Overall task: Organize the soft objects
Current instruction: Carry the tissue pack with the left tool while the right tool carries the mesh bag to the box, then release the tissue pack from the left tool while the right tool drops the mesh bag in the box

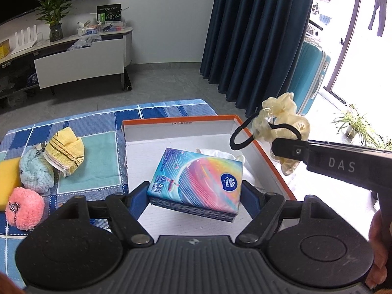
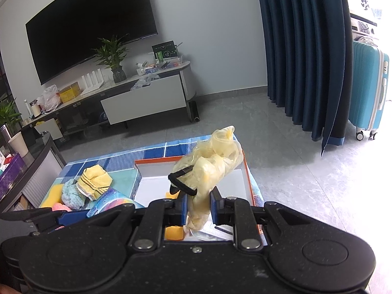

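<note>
A living room in bright daylight

A dark television (image 2: 90,27) hung on the pale wall (image 1: 166,12) above a long low media console (image 2: 137,95) carrying a potted plant (image 2: 111,56) and clutter. Grey tile floor (image 2: 281,152) ran to deep blue curtains (image 1: 257,36), a turquoise suitcase (image 2: 370,85) beside them. Glare from what seemed a glass door (image 1: 362,49) washed out the right side.

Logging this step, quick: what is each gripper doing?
Left gripper: shut on the tissue pack.
Right gripper: shut on the pale yellow gloves.
</note>
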